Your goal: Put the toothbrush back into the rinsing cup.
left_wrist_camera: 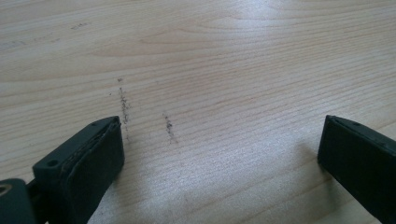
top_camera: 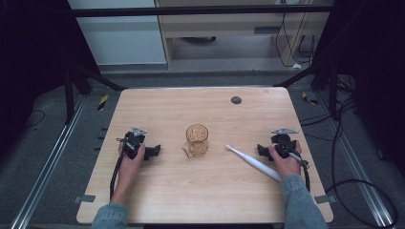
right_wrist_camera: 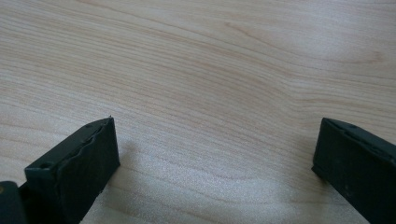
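Nothing is grasped yet: both the left gripper [top_camera: 154, 151] and right gripper [top_camera: 261, 150] rest on the tabletop [top_camera: 162, 191], jaws wide and empty. The white toothbrush [top_camera: 253, 162] lies just beside the right gripper, right of the amber glass cup [top_camera: 197, 140] at centre. Next, I judge, the right jaws must straddle its handle.

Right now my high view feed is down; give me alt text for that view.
An amber glass cup stands upright mid-table, with a white electric toothbrush lying to its right, brush head toward the cup. The left gripper and right gripper rest on the wooden table either side, each held in a hand, neither touching cup or toothbrush.
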